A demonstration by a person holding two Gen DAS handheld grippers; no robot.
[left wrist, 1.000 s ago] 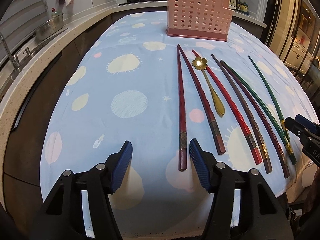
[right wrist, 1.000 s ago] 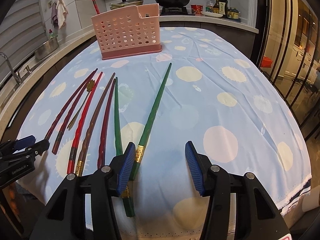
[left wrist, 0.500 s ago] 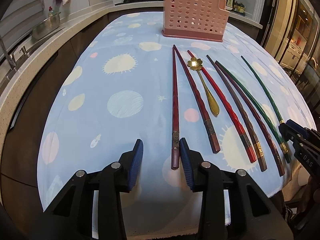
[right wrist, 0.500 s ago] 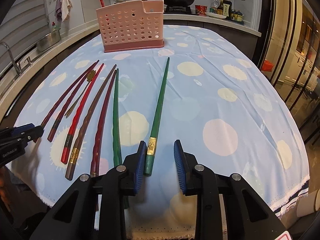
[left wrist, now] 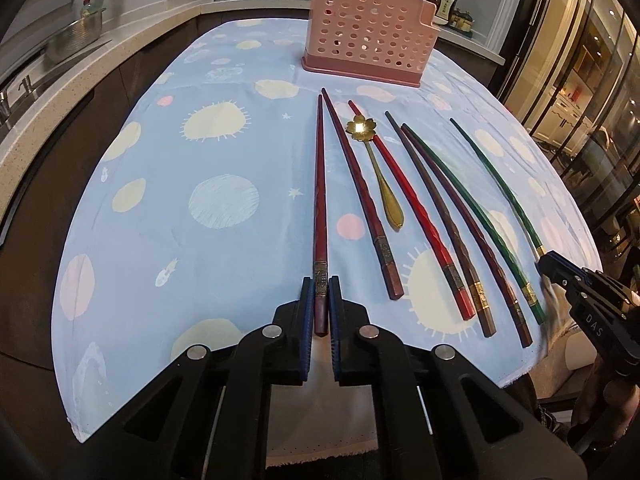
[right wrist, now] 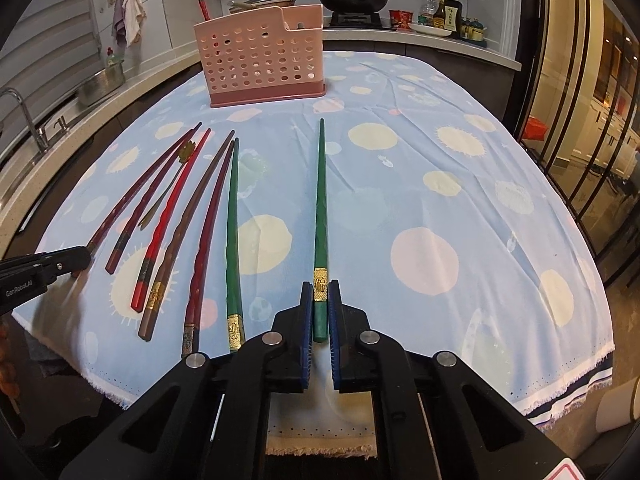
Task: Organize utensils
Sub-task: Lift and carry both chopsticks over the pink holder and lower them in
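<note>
Several chopsticks and a gold flower spoon (left wrist: 376, 160) lie side by side on a blue spotted tablecloth (left wrist: 180, 208). My left gripper (left wrist: 321, 284) is shut on the thick end of the leftmost dark red chopstick (left wrist: 320, 184), which still lies on the cloth. My right gripper (right wrist: 321, 286) is shut on the thick end of the rightmost green chopstick (right wrist: 320, 200), also lying flat. A pink perforated utensil holder (left wrist: 366, 32) stands upright at the far end; it also shows in the right wrist view (right wrist: 260, 56).
Between the two held sticks lie a second dark red chopstick (left wrist: 360, 196), a bright red one (left wrist: 416, 224), brown ones (left wrist: 444, 232) and another green one (right wrist: 232, 232). A kitchen counter with a sink (right wrist: 24, 128) and pans (right wrist: 352, 0) surrounds the table.
Both grippers moved forward and closed: the left onto the dark red chopstick's end, the right onto the green chopstick's end. The chopsticks have not shifted.
</note>
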